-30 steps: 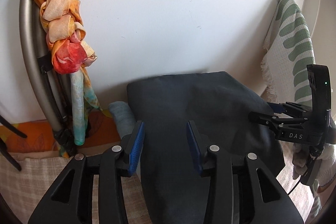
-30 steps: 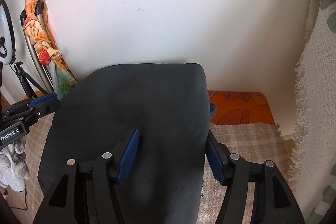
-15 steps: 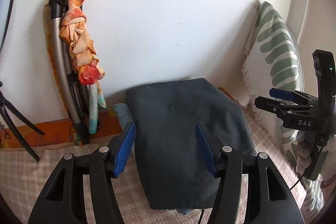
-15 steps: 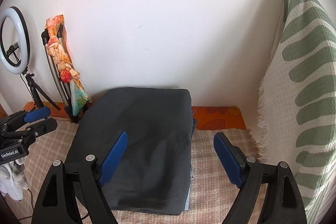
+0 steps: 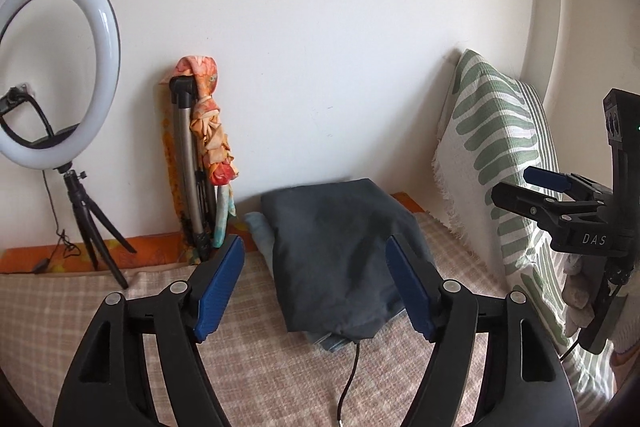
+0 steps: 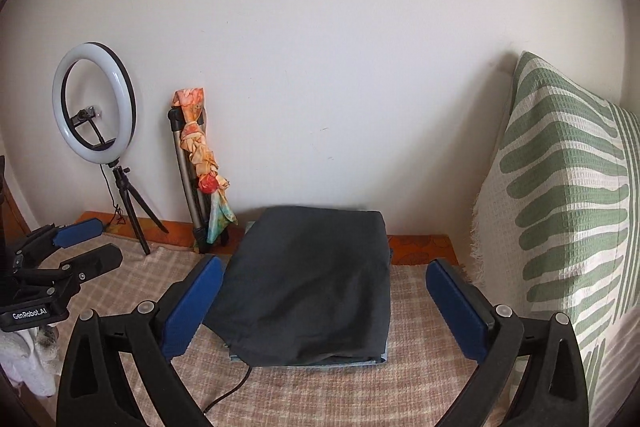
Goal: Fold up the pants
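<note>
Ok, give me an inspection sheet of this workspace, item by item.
Surface: checked beige cover.
Job's things: dark pants folded, lying on a light blue garment.
Clutter: ring light on tripod; scarf tied on folded stand.
Grippers: left gripper and right gripper both opening, nothing between the jaws.
Cables: black cable running from under the pants.
Surroundings: white wall; green-striped throw at right.

The dark grey pants (image 6: 308, 283) are folded into a compact rectangle and laid flat on a checked beige cover (image 6: 412, 379), close to the white wall. A light blue folded garment (image 6: 372, 361) is partly covered beneath them, with its edges exposed at the near side.
</note>
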Motion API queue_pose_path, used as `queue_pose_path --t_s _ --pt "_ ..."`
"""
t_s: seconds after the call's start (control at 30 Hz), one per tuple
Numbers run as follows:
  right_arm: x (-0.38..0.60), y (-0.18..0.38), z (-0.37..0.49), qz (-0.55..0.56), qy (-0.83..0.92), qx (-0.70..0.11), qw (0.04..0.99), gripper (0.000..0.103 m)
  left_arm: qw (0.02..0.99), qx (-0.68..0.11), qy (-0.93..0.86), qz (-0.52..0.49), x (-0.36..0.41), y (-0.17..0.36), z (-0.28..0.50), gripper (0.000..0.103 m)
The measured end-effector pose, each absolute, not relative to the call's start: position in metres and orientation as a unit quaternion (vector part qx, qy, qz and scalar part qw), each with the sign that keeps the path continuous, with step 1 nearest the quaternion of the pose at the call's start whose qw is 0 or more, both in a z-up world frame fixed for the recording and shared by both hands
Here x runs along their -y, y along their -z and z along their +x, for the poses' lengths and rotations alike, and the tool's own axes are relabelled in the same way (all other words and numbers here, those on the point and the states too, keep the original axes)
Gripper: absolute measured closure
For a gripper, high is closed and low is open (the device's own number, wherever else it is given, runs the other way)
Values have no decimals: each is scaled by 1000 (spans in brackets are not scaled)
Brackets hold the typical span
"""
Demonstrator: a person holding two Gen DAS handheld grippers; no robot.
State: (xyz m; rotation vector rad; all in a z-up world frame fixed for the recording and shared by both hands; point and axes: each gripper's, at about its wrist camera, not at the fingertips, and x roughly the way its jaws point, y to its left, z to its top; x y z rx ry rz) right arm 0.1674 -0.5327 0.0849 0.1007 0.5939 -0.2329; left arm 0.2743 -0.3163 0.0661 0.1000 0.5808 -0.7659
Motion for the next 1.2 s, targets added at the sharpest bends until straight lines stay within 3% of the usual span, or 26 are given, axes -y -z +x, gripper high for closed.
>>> queue_pose_path --t_s 0.43,0.87,1.2 --pt "426 -83 103 43 98 -272 956 0 900 -249 348 78 242 -74 189 21" --pt "375 -33 50 49 127 -260 956 0 911 -271 305 60 177 -5 151 20" --pt "361 -1 54 45 136 -266 953 0 908 -278 311 34 167 11 152 20"
